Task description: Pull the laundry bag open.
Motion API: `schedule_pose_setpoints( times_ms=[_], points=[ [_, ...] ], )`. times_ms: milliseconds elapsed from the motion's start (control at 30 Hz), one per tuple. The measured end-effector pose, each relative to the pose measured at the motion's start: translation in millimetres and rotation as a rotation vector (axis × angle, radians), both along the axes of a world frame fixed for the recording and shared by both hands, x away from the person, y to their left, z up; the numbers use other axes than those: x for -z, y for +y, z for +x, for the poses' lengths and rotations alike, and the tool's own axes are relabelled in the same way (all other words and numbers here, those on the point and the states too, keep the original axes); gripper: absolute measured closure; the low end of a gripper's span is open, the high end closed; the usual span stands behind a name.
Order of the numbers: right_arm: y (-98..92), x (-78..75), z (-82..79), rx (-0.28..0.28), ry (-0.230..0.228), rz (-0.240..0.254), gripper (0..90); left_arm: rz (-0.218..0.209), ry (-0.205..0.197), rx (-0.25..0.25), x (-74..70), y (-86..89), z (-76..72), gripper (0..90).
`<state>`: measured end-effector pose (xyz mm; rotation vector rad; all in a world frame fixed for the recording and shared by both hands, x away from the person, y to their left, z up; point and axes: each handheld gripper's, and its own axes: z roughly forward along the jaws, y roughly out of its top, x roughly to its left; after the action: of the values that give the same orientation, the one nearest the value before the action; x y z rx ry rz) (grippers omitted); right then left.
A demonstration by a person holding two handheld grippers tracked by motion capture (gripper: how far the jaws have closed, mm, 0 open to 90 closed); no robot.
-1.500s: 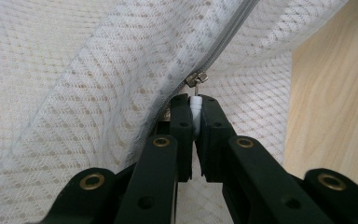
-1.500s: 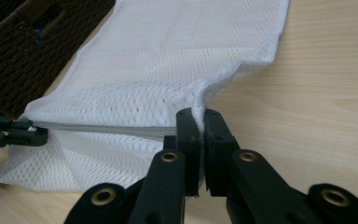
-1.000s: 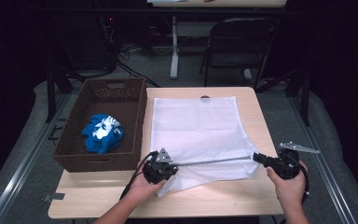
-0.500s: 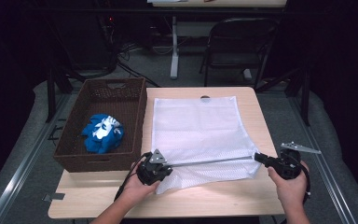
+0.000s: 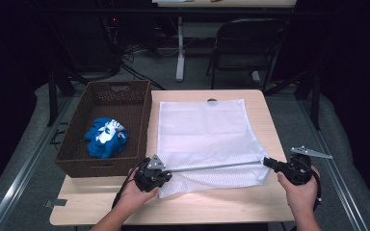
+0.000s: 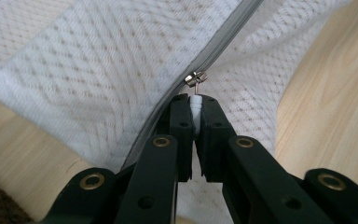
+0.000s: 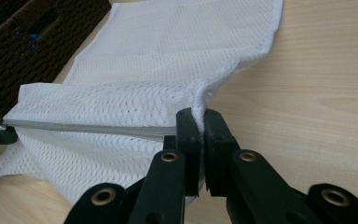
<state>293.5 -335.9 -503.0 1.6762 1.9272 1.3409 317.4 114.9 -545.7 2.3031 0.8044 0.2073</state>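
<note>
Left gripper (image 6: 195, 108) clamps the zipper pull (image 6: 195, 78); right gripper (image 7: 199, 122) pinches the mesh bag (image 5: 204, 130) corner at lower right. Advise keeping the zipper (image 5: 212, 166) taut and drawing the pull along its line.

White mesh cloth bag (image 5: 203, 139), grey zip tape, matt pale wood table (image 5: 250, 202), woven wicker basket (image 5: 77, 161)

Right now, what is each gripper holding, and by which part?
Left gripper: the mesh bag's zipper pull. Right gripper: the bag's edge at the zipper's other end.
</note>
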Motion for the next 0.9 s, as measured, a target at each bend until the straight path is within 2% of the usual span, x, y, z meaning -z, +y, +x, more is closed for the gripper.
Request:
schedule_pose_setpoints(
  times_ms=[533,900],
  points=[
    [1.9,0.9,0.4,-0.007,0.007,0.006,86.5,0.015,0.002,-0.023,-1.0,18.7,-4.3,86.0],
    [0.0,1.4,0.3,0.0,0.008,0.0,86.6,0.01,0.009,-0.066,1.1,35.2,-5.9,85.9]
  ],
)
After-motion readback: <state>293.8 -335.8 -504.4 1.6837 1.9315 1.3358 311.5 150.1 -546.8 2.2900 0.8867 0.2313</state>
